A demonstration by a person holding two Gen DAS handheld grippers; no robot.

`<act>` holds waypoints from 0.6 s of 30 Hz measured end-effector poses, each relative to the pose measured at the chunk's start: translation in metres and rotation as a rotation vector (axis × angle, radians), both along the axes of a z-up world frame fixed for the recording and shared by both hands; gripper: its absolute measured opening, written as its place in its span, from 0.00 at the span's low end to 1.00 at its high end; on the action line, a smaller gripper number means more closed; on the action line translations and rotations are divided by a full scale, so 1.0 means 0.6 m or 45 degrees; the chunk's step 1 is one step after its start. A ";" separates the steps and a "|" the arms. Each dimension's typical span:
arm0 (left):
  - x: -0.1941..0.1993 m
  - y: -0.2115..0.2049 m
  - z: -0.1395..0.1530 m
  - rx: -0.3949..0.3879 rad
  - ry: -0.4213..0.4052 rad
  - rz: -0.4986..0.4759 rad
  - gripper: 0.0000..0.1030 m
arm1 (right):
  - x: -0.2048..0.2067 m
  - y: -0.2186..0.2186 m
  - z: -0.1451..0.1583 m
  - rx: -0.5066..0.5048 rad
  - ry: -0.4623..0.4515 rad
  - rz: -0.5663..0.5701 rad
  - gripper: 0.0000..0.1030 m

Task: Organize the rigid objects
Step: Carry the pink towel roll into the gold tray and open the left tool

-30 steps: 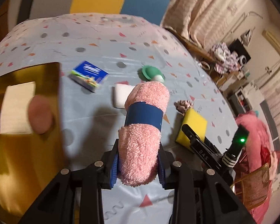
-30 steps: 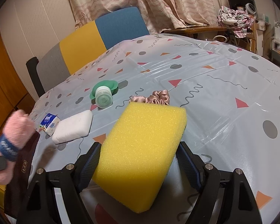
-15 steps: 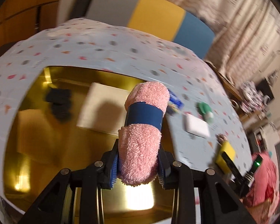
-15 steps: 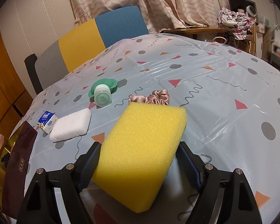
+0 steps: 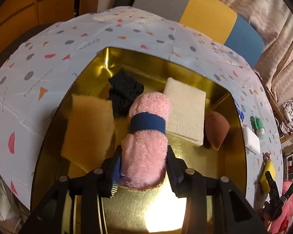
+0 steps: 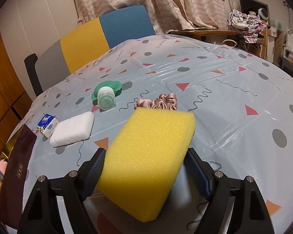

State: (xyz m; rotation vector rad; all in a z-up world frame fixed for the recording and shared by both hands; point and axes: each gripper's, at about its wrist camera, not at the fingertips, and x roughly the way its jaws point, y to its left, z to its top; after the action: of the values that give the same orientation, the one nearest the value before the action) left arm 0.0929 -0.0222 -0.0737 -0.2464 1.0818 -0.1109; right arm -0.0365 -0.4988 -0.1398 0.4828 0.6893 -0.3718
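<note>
Four things lie in the gold box [image 5: 185,66] under the left claw [image 5: 143,167] clamping a pink towel [image 5: 146,148], while the right claw [image 6: 144,169] pinches a yellow sponge [image 6: 146,159], four more ahead.

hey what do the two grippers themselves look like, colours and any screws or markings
Both look alike. The left gripper has a matte black angular frame with round silver screw heads on top and blue ribbed pads on its fingers. The right gripper has the same black frame, silver screws and blue ribbed pads. No cables or lettering show on either in its own wrist view.

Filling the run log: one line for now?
left gripper: holds pink towel roll over gold box | right gripper: holds yellow sponge
</note>
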 end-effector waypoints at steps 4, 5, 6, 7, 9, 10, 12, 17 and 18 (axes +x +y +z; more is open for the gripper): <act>-0.021 -0.002 0.009 -0.004 -0.049 -0.045 0.45 | 0.001 0.000 0.000 -0.004 0.004 -0.001 0.80; -0.028 -0.002 0.012 0.003 -0.066 -0.057 0.45 | 0.001 0.001 0.000 -0.006 0.005 -0.001 0.80; -0.034 -0.002 0.016 0.007 -0.079 -0.065 0.45 | 0.001 0.001 0.000 -0.007 0.006 -0.001 0.80; -0.042 0.000 0.019 0.009 -0.093 -0.072 0.45 | 0.001 0.001 0.000 -0.009 0.007 -0.002 0.80; -0.052 0.005 0.023 -0.009 -0.103 -0.076 0.45 | 0.001 0.002 0.001 -0.011 0.011 -0.002 0.80; -0.057 0.008 0.024 -0.017 -0.106 -0.073 0.45 | 0.001 0.002 0.001 -0.012 0.013 -0.002 0.80; -0.064 0.013 0.024 -0.037 -0.108 -0.074 0.45 | 0.002 0.002 0.002 -0.014 0.019 -0.003 0.80; -0.076 0.010 0.022 -0.032 -0.097 -0.108 0.45 | -0.001 0.003 0.010 -0.012 0.036 -0.015 0.80; -0.080 0.008 0.024 -0.024 -0.105 -0.116 0.45 | -0.004 0.004 0.013 -0.010 0.033 -0.021 0.80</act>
State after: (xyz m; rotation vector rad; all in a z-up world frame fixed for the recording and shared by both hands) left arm 0.0448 -0.0175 -0.0593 -0.2077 1.0107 -0.2110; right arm -0.0387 -0.4965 -0.1319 0.4770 0.7090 -0.3969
